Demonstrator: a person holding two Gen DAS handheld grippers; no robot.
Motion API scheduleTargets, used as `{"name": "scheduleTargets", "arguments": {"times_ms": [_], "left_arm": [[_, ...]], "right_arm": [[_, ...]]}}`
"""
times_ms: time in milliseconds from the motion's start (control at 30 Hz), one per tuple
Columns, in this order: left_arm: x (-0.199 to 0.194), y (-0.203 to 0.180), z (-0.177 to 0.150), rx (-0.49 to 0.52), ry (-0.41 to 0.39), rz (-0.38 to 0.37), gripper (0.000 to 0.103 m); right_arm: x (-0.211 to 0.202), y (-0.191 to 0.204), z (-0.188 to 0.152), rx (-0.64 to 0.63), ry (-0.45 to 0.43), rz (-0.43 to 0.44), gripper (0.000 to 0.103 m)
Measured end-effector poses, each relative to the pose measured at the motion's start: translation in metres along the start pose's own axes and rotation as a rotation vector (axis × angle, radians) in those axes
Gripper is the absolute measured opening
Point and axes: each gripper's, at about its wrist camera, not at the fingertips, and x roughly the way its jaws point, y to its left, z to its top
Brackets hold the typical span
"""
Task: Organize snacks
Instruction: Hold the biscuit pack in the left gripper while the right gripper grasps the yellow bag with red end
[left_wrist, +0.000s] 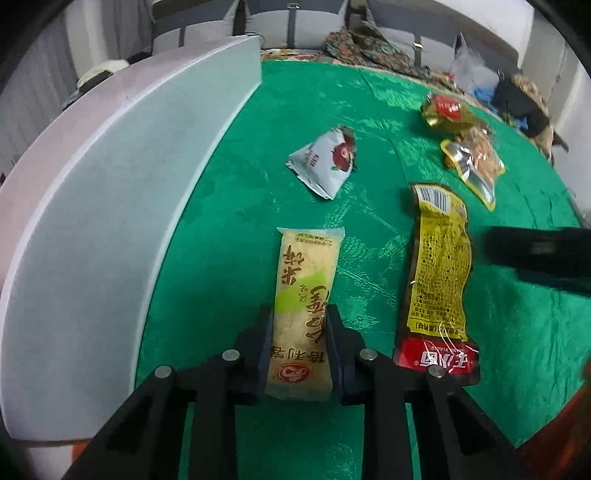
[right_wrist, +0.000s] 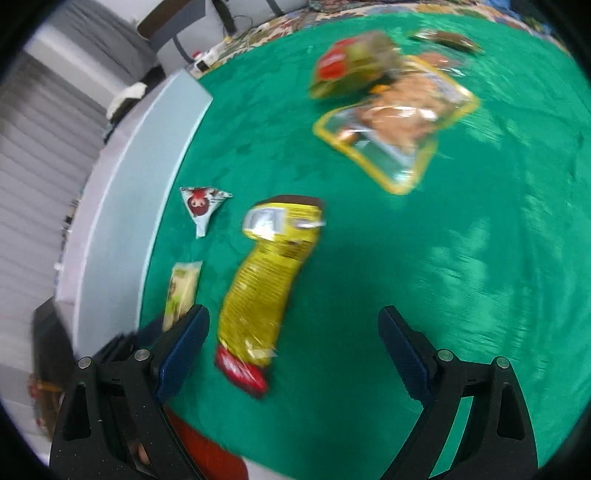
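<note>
One rice cracker pack (left_wrist: 303, 314) pinched in left tool (left_wrist: 300, 332); right tool (right_wrist: 295, 328) wide apart, empty, yellow packet (right_wrist: 266, 280) just ahead.

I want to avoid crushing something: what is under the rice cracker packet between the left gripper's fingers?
Only the green tablecloth shows around the rice cracker packet in the left gripper. Directly beneath is covered by the packet itself.

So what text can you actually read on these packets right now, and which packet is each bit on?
"米饼": rice cracker bar, held in the left tongs; it reads upside down.
"20...": small line at the bar's far end; the rest is too small.
"WANG XIAOLU": red end of the yellow packet, inverted; big white characters are partly hidden.
Barcode and fine print on the yellow packet: unreadable.
White triangular packet, red-label packet: too small.
Right wrist view: blurred.
</note>
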Motion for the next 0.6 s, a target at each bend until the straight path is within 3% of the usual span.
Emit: {"name": "scheduleTargets", "arguments": {"times_ms": [133, 200, 267, 333, 367, 433, 600], "left_arm": [[-0.007, 0.007, -0.008, -0.064, -0.024, -0.024, 0.024], [-0.010, 0.011, -0.012, -0.093, -0.030, -0.034, 0.023], [-0.014, 0.010, -0.017, -0.074, -0.039, -0.026, 0.023], [-0.015, 0.013, -0.019, -0.102, -0.043, -0.054, 0.023], [-0.016, 0.015, -0.020, -0.124, -0.044, -0.070, 0.023], [-0.017, 0.020, -0.018, -0.154, -0.047, -0.093, 0.023], [-0.034, 0.024, -0.014, -0.210, -0.083, -0.184, 0.023]], "right_arm": [[0.044, 0.045, 0.001, -0.074, 0.025, -0.093, 0.097], [0.056, 0.063, -0.007, -0.185, 0.001, -0.201, 0.096], [0.059, 0.072, -0.014, -0.284, -0.005, -0.254, 0.092], [0.051, 0.066, -0.018, -0.342, -0.017, -0.282, 0.057], [0.047, 0.062, -0.018, -0.361, -0.016, -0.287, 0.048], [0.037, 0.042, -0.013, -0.318, 0.008, -0.244, 0.047], [-0.003, -0.009, 0.000, -0.080, -0.020, 0.005, 0.047]]}}
